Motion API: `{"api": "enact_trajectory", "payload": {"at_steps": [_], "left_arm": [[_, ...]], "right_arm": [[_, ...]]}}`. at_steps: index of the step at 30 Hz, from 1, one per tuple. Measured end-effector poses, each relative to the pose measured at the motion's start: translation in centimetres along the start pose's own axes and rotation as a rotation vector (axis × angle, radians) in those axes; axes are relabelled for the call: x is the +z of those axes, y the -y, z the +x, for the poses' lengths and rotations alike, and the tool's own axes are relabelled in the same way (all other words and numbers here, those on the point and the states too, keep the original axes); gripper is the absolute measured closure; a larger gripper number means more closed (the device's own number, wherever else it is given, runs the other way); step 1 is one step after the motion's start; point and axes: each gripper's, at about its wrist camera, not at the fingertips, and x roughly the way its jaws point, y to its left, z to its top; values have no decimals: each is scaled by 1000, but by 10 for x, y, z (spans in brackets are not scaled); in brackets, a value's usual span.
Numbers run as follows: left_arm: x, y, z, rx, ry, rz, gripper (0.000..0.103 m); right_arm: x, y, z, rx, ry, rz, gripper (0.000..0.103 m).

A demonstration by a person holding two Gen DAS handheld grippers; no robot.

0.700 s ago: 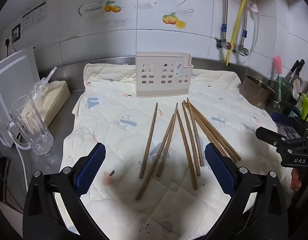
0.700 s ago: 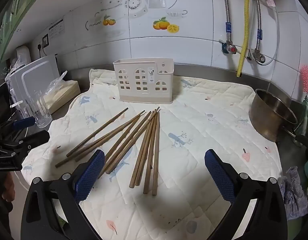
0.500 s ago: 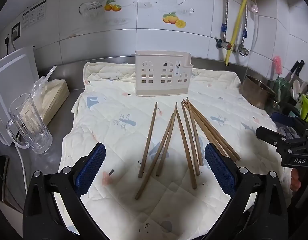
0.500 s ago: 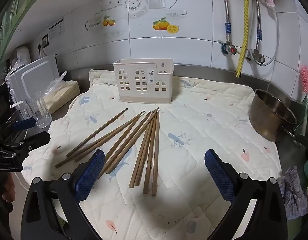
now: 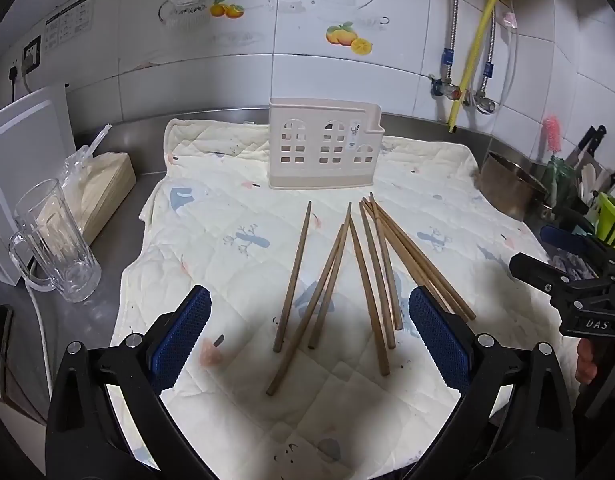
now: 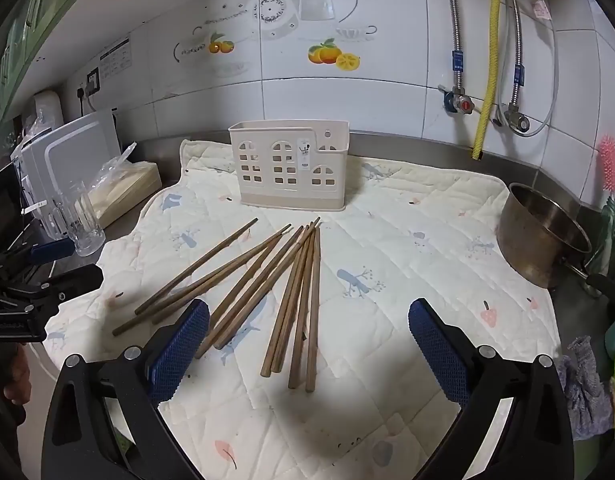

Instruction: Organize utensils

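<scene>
Left wrist view: your left tongs (image 5: 307,336) gape wide and empty above the chopsticks (image 5: 373,276).
Your right tongs (image 6: 307,344) also stand wide, gripping nothing. The chopsticks fan out mid-cloth (image 6: 407,320) on the desk; the cream holder (image 6: 291,168) stands upright at the cloth's far edge.

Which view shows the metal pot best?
The right wrist view: the metal pot stands whole at the right, with rim, wall and handle visible beside the quilted mat. The left wrist view shows it smaller, near the edge, partly cluttered by the items behind it.
</scene>
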Motion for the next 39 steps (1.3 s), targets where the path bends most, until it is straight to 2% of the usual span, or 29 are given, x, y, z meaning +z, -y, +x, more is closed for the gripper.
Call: {"api": "enact_trajectory", "payload": {"at_steps": [39], "left_arm": [[3, 1, 3, -4, -7, -15, 5]], "right_arm": [[1, -4, 4, 9, -3, 0, 6]]}}
